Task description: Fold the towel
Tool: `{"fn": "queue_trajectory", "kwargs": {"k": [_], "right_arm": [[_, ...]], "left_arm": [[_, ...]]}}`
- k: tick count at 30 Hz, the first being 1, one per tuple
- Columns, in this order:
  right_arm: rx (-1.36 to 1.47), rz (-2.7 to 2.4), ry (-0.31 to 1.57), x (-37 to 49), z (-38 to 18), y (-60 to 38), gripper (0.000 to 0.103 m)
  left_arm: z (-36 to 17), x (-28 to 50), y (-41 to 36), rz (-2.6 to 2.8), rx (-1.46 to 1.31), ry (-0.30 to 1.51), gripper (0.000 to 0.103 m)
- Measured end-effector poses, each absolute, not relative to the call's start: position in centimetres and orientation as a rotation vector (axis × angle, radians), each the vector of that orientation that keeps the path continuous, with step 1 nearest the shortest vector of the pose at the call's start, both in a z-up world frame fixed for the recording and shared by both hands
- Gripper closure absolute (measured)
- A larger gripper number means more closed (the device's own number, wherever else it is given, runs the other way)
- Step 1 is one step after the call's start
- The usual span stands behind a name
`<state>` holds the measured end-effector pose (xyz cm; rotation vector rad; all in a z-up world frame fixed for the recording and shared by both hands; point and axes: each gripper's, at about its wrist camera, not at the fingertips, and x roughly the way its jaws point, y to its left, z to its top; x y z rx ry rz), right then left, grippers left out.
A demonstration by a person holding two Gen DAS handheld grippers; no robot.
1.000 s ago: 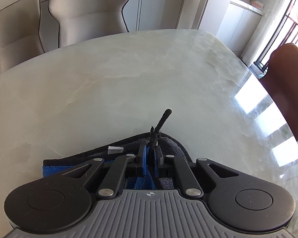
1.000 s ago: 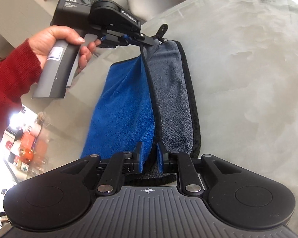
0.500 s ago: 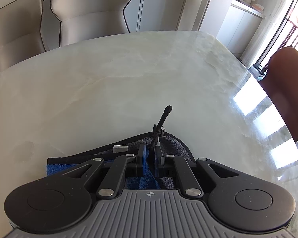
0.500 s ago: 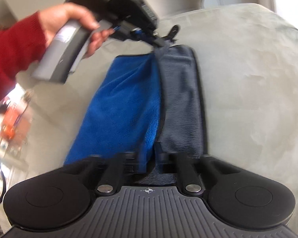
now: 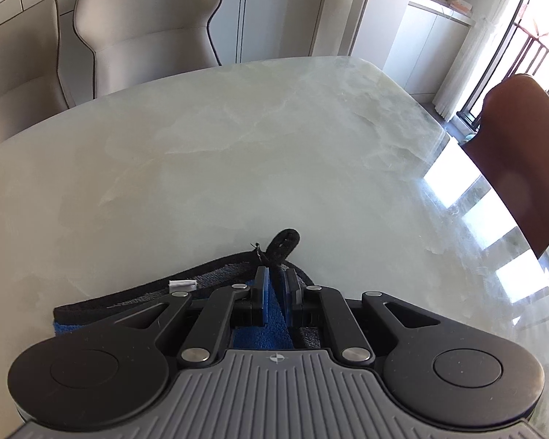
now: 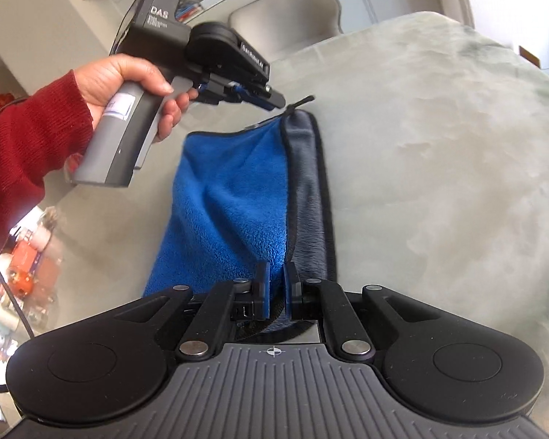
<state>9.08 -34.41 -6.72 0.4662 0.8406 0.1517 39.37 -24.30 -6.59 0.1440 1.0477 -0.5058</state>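
A towel [image 6: 234, 201], blue on one face and grey on the other with black edging, lies on the pale marble table [image 6: 439, 168]. A blue layer is folded over most of the grey face, leaving a grey strip [image 6: 309, 190] on the right. My right gripper [image 6: 276, 274] is shut on the towel's near edge. My left gripper [image 6: 274, 104], held by a hand [image 6: 124, 80] in a red sleeve, is shut on the far corner by the black hanging loop [image 6: 300, 102]. In the left wrist view my left gripper [image 5: 274, 278] pinches the blue corner [image 5: 274, 303], with the loop [image 5: 282, 243] sticking out ahead.
Two beige chairs [image 5: 146, 29] stand at the table's far side, a brown chair [image 5: 523, 153] at its right edge. A white label [image 5: 182, 285] sits on the towel's edge. Bare marble stretches ahead of the left gripper and to the right of the towel.
My right gripper has closed on the towel's near edge and lifted it slightly. The left gripper keeps its grip; the loop now leans further over.
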Motion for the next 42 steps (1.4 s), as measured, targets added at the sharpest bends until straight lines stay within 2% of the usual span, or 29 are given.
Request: {"fn": "queue_trajectory", "kwargs": {"k": [5, 8, 11, 14, 16, 18, 26, 32, 36, 37, 39, 40, 42], "right_arm": [[0.451, 0.143, 0.874, 8.4, -6.9, -34.6, 0.094], [0.434, 0.13, 0.884, 8.5, -6.7, -34.6, 0.087], [0.416, 0.139, 0.854, 9.2, -5.9, -35.3, 0.075], [0.384, 0.193, 0.814, 11.5, -5.2, -36.2, 0.074], [0.357, 0.248, 0.786, 13.8, -4.8, -36.9, 0.077], [0.343, 0.3, 0.79, 16.6, -4.7, -37.5, 0.09], [0.436, 0.473, 0.895, 27.5, -7.0, -39.4, 0.086], [0.477, 0.463, 0.951, 32.1, -9.2, -39.5, 0.081], [0.496, 0.463, 0.957, 33.8, -10.0, -39.3, 0.079], [0.497, 0.472, 0.951, 33.9, -10.0, -39.3, 0.079], [0.465, 0.48, 0.95, 33.9, -9.8, -38.8, 0.084], [0.448, 0.484, 0.95, 33.9, -9.7, -38.6, 0.092], [0.429, 0.488, 0.94, 34.1, -9.4, -38.5, 0.096]], "left_arm": [[-6.1, 39.1, -23.3, -0.515, 0.136, 1.018, 0.094], [-5.5, 38.6, -21.8, -0.509, 0.148, 0.994, 0.093], [-5.3, 37.6, -19.3, -0.511, 0.119, 0.992, 0.09], [-5.8, 35.7, -16.5, -0.516, 0.073, 1.013, 0.085], [-6.5, 34.0, -14.8, -0.521, 0.053, 1.028, 0.085], [-7.1, 32.0, -13.3, -0.531, 0.046, 1.038, 0.084], [-8.4, 25.7, -11.2, -0.558, 0.023, 0.991, 0.067], [-8.0, 27.1, -11.0, -0.549, -0.022, 0.972, 0.064], [-6.7, 29.7, -11.3, -0.538, 0.02, 0.897, 0.054], [-6.4, 30.5, -11.3, -0.529, 0.021, 0.887, 0.053], [-6.0, 32.0, -11.2, -0.511, 0.013, 0.875, 0.053], [-5.8, 32.4, -11.0, -0.506, 0.009, 0.87, 0.053], [-5.7, 33.4, -11.1, -0.5, 0.009, 0.864, 0.052]]}}
